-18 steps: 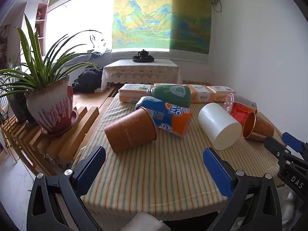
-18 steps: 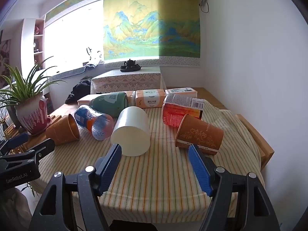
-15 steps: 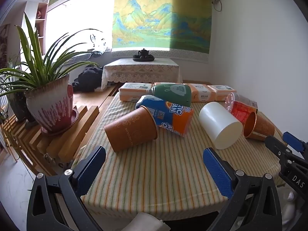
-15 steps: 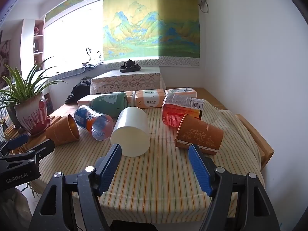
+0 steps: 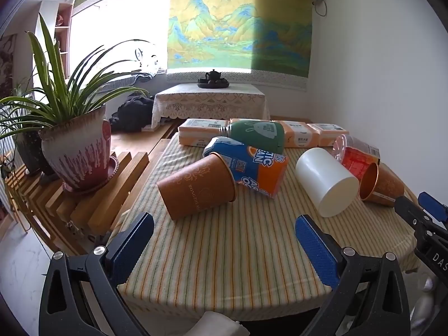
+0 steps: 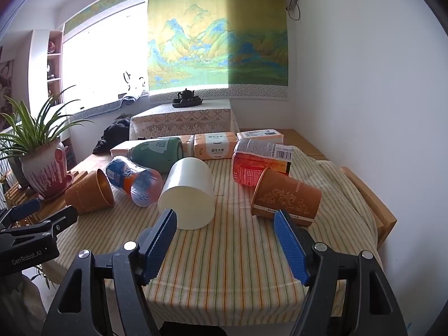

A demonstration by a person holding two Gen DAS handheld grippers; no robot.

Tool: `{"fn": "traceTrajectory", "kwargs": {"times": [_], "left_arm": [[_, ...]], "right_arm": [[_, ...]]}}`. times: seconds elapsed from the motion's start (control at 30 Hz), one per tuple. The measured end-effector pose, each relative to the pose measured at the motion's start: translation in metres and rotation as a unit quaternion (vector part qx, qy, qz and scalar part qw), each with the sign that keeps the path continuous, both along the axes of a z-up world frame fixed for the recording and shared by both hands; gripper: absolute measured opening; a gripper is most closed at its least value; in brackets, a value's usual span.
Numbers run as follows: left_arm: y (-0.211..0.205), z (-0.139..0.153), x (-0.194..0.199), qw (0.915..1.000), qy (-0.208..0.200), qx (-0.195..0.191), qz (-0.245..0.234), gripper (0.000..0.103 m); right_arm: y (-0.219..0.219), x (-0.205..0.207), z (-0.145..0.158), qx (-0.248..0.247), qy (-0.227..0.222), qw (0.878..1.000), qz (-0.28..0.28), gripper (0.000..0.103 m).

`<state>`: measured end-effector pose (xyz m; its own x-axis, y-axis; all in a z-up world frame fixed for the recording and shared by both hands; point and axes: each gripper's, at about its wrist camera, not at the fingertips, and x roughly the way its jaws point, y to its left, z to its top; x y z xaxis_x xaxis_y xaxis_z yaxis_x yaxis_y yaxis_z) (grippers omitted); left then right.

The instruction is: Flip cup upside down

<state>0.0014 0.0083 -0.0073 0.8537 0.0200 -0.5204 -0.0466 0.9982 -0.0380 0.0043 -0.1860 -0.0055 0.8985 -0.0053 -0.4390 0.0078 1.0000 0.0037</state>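
Three cups lie on their sides on the striped table [image 6: 224, 274], and the task does not say which one is meant. The white cup [image 6: 188, 193] lies in the middle, its long axis running near-to-far, one flat end facing the right gripper [image 6: 225, 247]; from either view it is hard to tell whether that end is the base or the mouth. The right brown cup [image 6: 285, 197] lies just right of it, axis roughly left-right, mouth toward the left, touching the red bottle [image 6: 252, 165] behind it. The left brown cup [image 5: 197, 186] lies on the left side, base toward the near left, mouth against the blue-orange bottle [image 5: 247, 165].

The right gripper hovers at the near edge, jaws spread wide and empty, with the white cup and the right brown cup just ahead of its fingertips (the right blue pad overlaps the brown cup's lower edge in its own view, so contact there cannot be judged). The left gripper [image 5: 224, 247] is likewise spread and empty, and the left brown cup lies ahead of it, a little left of centre. By my reading, each hand is nearer its own side's brown cup, and the white cup is closer to the right hand.

Farther back sit a green bottle [image 5: 256, 135] and tissue packs [image 5: 299, 137]; a potted plant [image 5: 75, 148] stands off the table to the left.
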Motion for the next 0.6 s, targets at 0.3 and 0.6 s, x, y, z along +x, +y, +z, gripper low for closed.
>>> {"fn": "traceTrajectory", "kwargs": {"times": [0.3,0.6], "left_arm": [[-0.0008,-0.0001,0.0014,1.0,0.002,0.003,0.0,0.102],[-0.0013,0.0005,0.0021,1.0,0.002,0.003,0.0,0.102]], "right_arm": [[-0.001,0.0002,-0.0007,0.002,0.0,1.0,-0.001,0.07],[-0.0027,0.0005,-0.0038,0.005,0.001,1.0,-0.004,0.072]]}}
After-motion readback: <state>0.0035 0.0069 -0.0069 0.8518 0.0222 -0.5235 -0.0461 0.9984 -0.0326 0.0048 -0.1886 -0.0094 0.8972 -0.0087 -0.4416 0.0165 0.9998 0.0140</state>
